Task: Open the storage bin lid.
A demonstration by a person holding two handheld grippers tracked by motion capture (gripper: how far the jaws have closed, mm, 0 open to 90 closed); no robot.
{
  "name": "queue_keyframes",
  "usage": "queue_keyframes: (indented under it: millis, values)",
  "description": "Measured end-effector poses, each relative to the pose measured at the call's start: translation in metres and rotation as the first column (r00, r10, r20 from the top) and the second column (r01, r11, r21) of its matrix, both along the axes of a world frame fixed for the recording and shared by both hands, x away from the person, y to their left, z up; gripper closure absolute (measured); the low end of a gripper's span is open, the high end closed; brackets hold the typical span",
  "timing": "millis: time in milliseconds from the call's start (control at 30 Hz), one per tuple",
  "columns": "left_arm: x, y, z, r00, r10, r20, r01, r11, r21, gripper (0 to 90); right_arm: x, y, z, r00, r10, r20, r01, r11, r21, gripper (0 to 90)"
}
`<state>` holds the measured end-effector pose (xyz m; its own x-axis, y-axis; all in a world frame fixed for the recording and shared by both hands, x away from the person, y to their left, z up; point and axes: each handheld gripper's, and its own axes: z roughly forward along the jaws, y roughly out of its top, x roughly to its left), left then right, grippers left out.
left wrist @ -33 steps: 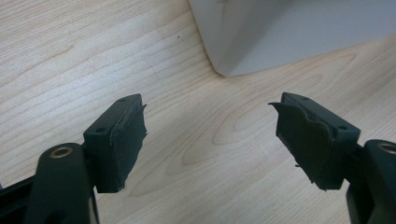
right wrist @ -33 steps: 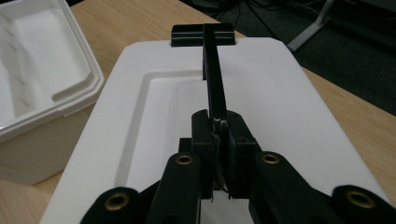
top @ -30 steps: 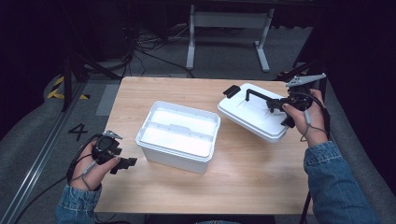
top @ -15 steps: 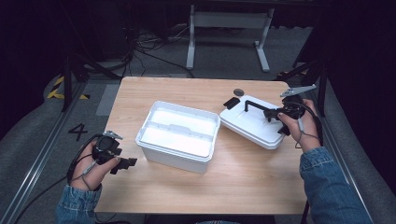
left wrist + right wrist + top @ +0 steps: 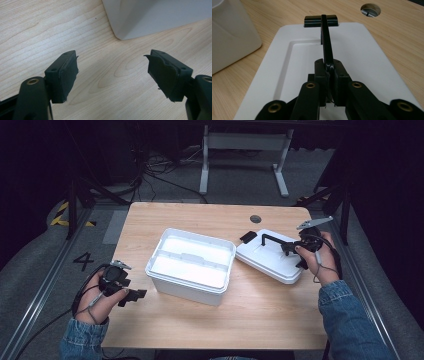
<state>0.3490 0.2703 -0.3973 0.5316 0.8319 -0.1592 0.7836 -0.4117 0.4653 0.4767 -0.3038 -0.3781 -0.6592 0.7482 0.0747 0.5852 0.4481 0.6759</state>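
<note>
Lid has come down and toward the person since the earlier frame, now resting on the desk just right of the open white bin. Right claw clamped on the lid's black handle. Left claw spread wide, empty, near the bin's corner. Step looks like setting the lid aside; next likely calls for releasing the handle.
</note>
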Motion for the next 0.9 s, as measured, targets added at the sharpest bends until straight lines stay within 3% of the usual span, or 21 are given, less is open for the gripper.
queue_keyframes:
  millis: [900]
  values:
    - [0.001,-0.002,-0.001,1.0000,0.000,-0.003,0.000,1.0000,0.001,24.7,0.003,-0.022,-0.045,0.9945,-0.033,-0.100,0.033,0.999,-0.004,83.7]
